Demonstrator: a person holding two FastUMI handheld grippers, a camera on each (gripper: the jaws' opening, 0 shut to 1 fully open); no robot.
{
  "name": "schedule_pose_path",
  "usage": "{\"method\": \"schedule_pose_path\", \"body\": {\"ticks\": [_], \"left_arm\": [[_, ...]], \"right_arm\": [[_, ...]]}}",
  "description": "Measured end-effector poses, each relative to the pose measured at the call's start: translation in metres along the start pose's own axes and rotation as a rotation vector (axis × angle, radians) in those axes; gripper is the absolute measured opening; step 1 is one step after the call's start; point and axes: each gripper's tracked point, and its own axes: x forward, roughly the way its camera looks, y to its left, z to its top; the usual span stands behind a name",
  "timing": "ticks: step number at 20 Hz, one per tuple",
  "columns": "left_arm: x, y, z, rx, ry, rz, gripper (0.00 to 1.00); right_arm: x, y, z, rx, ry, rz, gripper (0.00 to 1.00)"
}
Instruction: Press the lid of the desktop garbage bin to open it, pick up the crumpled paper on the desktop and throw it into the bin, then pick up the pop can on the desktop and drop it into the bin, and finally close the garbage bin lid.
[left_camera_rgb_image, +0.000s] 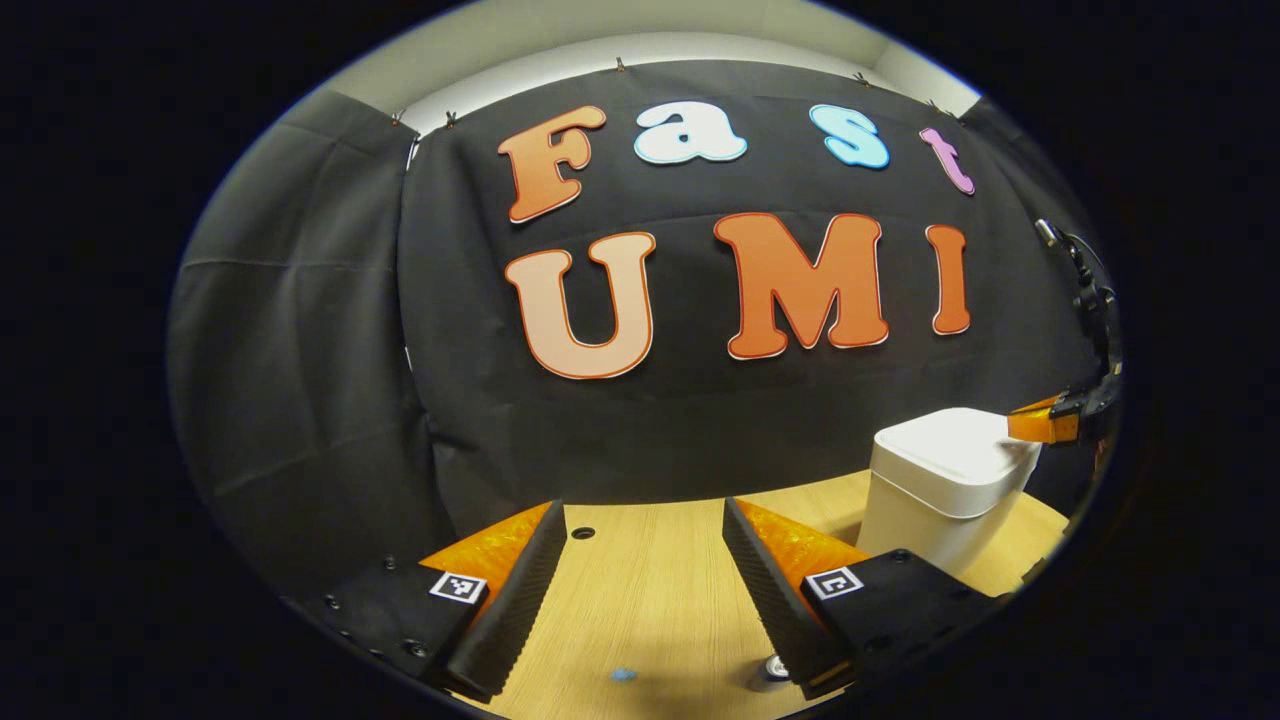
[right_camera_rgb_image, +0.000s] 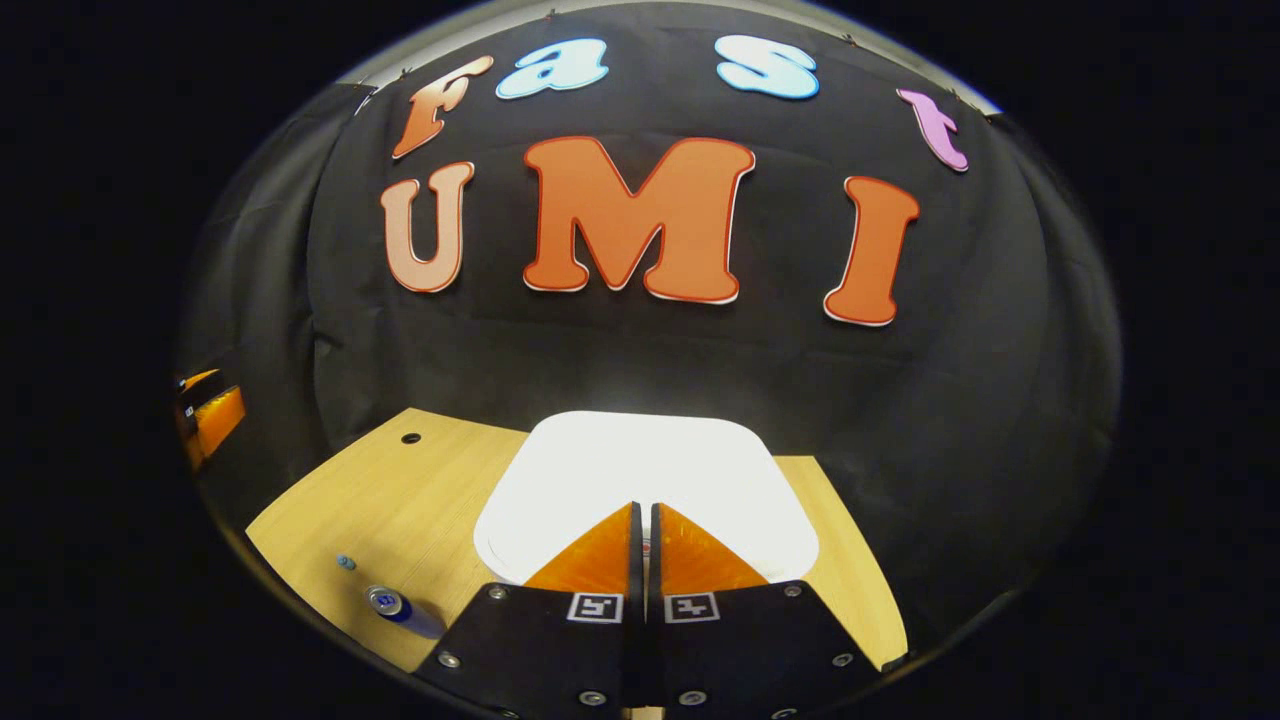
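White bin lid lies flat under the closed right gripper. Right gripper view alone catches the pop can upright on the desk. Left gripper gapes wide, empty.

A light wood-grain counter is being shown against the black cloth wall of the booth. A small round hole is being seen in the counter near its far edge (also visible in the right gripper view). A pale wall strip is being glimpsed above the cloth.
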Motion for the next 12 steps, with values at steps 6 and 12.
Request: {"method": "schedule_pose_path", "body": {"ticks": [6, 12], "left_arm": [[0.010, -0.025, -0.016, 0.027, 0.066, 0.013, 1.00], [0.018, -0.026, -0.018, -0.001, 0.080, 0.029, 1.00]], "right_arm": [[0.002, 0.000, -0.008, 0.078, 0.052, 0.078, 0.01], [0.003, -0.002, 0.013, -0.023, -0.040, 0.089, 0.01]]}}
